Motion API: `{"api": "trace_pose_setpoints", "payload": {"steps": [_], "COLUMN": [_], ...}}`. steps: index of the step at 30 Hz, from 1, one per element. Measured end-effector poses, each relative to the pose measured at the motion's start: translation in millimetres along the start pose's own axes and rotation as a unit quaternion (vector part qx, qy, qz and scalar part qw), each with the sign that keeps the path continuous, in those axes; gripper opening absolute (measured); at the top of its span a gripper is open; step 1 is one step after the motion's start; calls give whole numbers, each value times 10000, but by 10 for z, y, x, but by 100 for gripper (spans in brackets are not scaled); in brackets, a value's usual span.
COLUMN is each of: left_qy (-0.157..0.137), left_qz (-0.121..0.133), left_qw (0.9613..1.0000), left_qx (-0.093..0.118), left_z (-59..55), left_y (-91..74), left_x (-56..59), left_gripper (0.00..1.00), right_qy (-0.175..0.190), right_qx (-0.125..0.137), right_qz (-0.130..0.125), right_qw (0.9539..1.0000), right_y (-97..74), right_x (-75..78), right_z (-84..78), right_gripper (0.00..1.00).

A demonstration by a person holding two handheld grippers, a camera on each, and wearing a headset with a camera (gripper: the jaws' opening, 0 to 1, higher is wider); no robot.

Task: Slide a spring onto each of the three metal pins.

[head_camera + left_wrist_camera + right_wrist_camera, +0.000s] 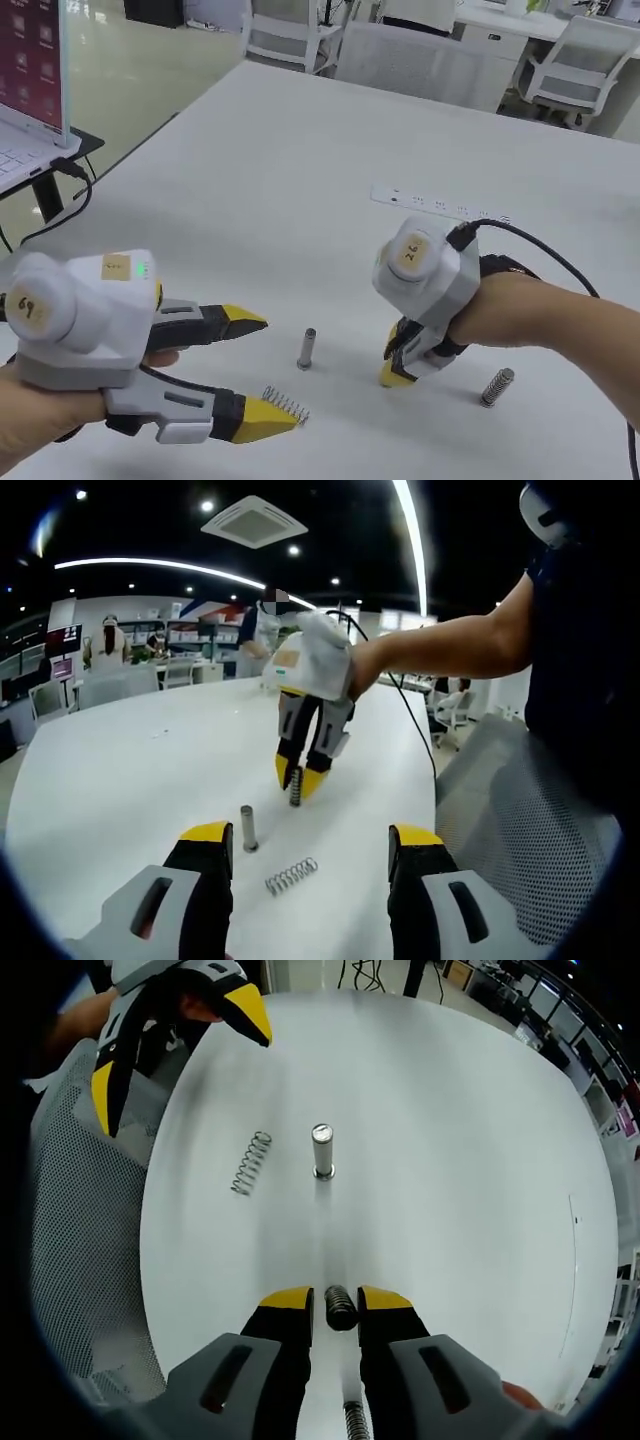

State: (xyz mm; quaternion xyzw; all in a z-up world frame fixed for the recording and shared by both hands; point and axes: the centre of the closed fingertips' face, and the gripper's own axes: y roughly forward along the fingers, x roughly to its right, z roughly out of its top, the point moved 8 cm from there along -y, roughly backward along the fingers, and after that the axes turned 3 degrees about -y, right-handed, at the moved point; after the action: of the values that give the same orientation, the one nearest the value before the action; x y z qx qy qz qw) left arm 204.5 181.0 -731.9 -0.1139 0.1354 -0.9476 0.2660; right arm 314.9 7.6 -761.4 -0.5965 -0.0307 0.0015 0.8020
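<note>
On the white counter [330, 150]: the left claw [278, 370] is wide and empty. The right claw [398, 368] is narrow, tips down, pinching an upright spring [340, 1307]; cannot tell if a pin is inside it. One bare pin [307, 348] stands between the claws. A loose spring [285, 403] lies flat beside the left claw's lower tip, nearer that claw, long axis roughly across its opening. Count: three springs, the third spring [497, 386] lying right of the right claw.

In the head view the right hand-held gripper [395, 375] covers the held spring [340, 1307]; whether a pin stands inside it cannot be told. A second spring [351, 1421] is cut by the right gripper view's bottom edge. The laptop [30, 90] runs off the head view's left edge.
</note>
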Motion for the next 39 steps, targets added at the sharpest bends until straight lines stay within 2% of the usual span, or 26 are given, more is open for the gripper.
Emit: {"api": "trace_pose_setpoints", "payload": {"steps": [10,18,28,39], "left_qy": [23,33,18,22], "left_qz": [2,10,50,57], "left_qw": [10000,10000,10000,10000], "left_qx": [-20,-29,-42,-41], "left_z": [-4,-10,-37,-47], "left_y": [-6,-20,-60,-66], "left_x": [11,23,34,39], "left_gripper": [58,58,58,58], "right_qy": [12,31,-32,-9], "right_qx": [310,519,647,748], "right_qz": [-147,-110,-32,222], "right_qw": [9994,9986,9979,9970], "right_y": [-189,-283,-273,-100], "right_x": [-53,-158,-324,-543], "right_z": [134,263,408,552], "right_gripper": [19,19,19,19]}}
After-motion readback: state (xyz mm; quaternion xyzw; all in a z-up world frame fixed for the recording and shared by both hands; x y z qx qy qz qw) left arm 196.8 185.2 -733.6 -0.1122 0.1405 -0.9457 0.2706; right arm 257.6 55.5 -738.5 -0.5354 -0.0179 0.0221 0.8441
